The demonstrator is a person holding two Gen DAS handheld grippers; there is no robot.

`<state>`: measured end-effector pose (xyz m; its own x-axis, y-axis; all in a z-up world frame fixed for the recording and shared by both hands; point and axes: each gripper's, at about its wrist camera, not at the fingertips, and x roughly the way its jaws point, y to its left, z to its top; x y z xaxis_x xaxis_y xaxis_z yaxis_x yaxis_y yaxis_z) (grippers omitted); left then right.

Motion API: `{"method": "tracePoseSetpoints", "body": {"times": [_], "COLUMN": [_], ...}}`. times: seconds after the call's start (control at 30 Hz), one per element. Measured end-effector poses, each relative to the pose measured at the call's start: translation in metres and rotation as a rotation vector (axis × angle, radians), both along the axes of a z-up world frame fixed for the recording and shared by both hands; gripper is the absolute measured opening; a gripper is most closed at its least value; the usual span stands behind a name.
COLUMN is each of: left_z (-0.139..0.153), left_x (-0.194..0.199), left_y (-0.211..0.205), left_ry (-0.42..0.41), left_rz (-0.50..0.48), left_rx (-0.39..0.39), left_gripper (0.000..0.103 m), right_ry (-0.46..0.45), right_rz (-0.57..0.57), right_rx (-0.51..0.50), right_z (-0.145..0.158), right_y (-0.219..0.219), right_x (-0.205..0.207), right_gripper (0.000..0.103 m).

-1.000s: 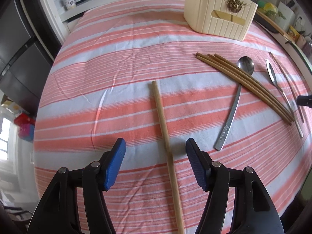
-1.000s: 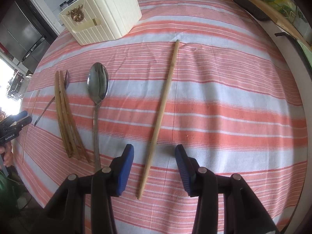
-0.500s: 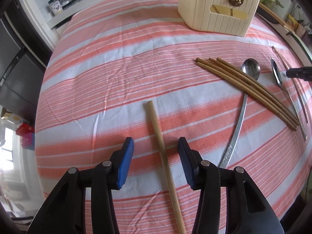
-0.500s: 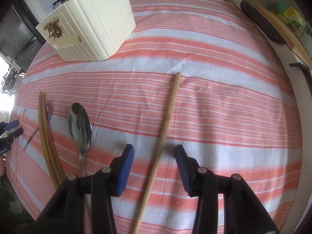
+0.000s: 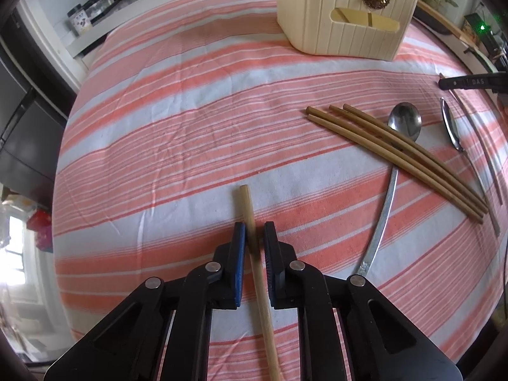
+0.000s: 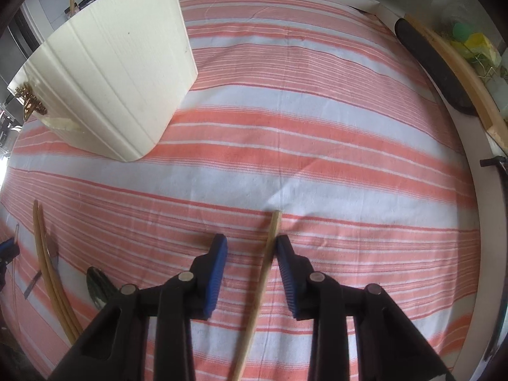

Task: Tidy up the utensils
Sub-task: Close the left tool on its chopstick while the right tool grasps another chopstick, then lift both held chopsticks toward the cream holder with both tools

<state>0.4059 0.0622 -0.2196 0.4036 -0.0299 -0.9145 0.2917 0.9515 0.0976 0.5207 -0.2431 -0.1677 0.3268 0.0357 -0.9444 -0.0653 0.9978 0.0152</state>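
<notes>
A light wooden chopstick (image 5: 246, 200) lies on the striped cloth and runs between the fingers of my left gripper (image 5: 254, 231). Those jaws are closing and the blue pads pinch it just behind its far tip. In the right wrist view another light chopstick (image 6: 274, 222) passes between the jaws of my right gripper (image 6: 250, 244). They are closing too: the right pad sits against the stick, while the left pad stands clear of it. The cream ribbed utensil holder (image 5: 333, 22) stands at the far side, and it looms close on the left (image 6: 120, 73) for the right gripper.
Three dark chopsticks (image 5: 397, 158) lie across a steel spoon (image 5: 404, 120), with a second spoon (image 5: 451, 127) and a thin stick (image 5: 485, 165) further right. The same dark chopsticks (image 6: 47, 270) and a spoon (image 6: 98, 285) lie left of my right gripper. A counter edge borders the cloth on the right.
Both grippers slid forward along their chopsticks toward the far tips and the holder. The left jaws narrowed from wide onto the stick. The right jaws narrowed partly.
</notes>
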Motion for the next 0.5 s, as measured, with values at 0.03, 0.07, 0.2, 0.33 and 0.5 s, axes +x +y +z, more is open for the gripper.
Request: {"method": "tracePoseSetpoints", "body": {"times": [0.03, 0.07, 0.2, 0.33, 0.5], "left_z": [0.0, 0.0, 0.002, 0.019, 0.065], "left_x": [0.0, 0.001, 0.004, -0.004, -0.027], "left_y": [0.001, 0.001, 0.002, 0.007, 0.012], "left_ry": [-0.001, -0.003, -0.033, -0.09, -0.223], "left_rz": [0.004, 0.007, 0.015, 0.03, 0.029], "left_rx": [-0.008, -0.015, -0.029, -0.047, -0.077], "left_gripper": [0.008, 0.007, 0.005, 0.005, 0.005], "right_ry": [-0.009, -0.018, -0.041, -0.116, -0.226], "right_rz": [-0.006, -0.014, -0.038, -0.071, -0.048], "right_rx": [-0.01, -0.016, 0.025, 0.125, 0.188], "right_z": [0.001, 0.001, 0.005, 0.014, 0.059], "right_y": [-0.001, -0.001, -0.009, -0.034, -0.038], "right_x": [0.003, 0.007, 0.012, -0.02, -0.049], "right_gripper": [0.02, 0.01, 0.007, 0.007, 0.007]}}
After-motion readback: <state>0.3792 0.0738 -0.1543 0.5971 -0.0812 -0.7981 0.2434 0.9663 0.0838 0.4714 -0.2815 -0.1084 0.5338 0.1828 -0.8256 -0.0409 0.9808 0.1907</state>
